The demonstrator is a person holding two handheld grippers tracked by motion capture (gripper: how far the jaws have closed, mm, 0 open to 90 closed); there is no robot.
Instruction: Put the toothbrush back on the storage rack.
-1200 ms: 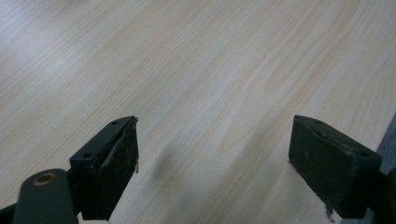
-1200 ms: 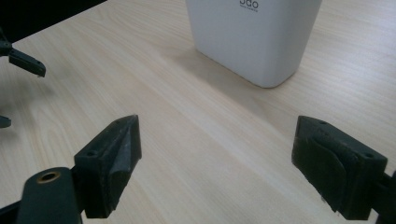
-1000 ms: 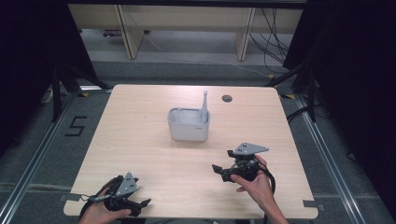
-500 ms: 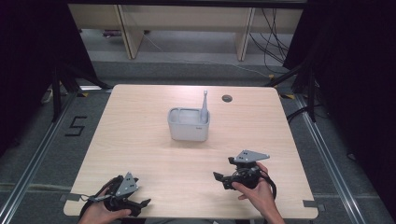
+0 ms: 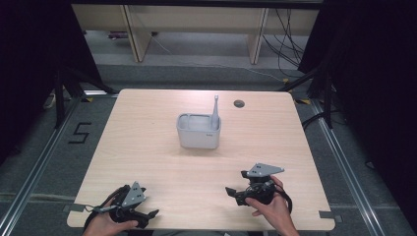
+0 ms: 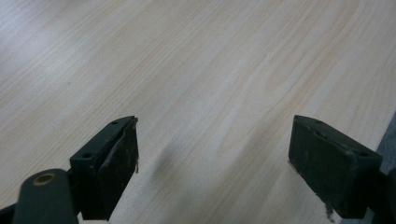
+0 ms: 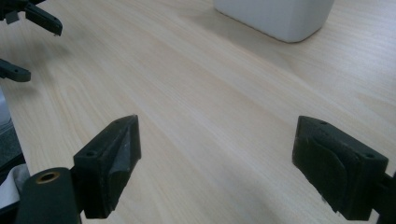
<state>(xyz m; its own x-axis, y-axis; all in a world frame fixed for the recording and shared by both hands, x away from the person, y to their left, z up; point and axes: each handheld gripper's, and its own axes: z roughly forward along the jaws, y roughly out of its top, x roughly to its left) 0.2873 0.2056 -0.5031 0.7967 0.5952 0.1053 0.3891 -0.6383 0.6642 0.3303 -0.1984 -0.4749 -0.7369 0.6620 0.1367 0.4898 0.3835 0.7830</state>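
Grey tub [image 5: 198, 132] with a brush [image 5: 215, 111] standing upright in its right end sits near the middle of the wooden surface [image 5: 147, 147] in the high view, well apart from the left claw [image 5: 147, 217] at the near left edge and the right claw [image 5: 235, 185] at the near right, each held in a hand. From the left gripper view, the left claw [image 6: 212, 172] hangs over bare wood with its jaws spread wide. From the right gripper view, the right claw [image 7: 215, 165] is spread just as wide, the tub [image 7: 275, 16] ahead at the top and the other claw [image 7: 28, 37] at the upper left.
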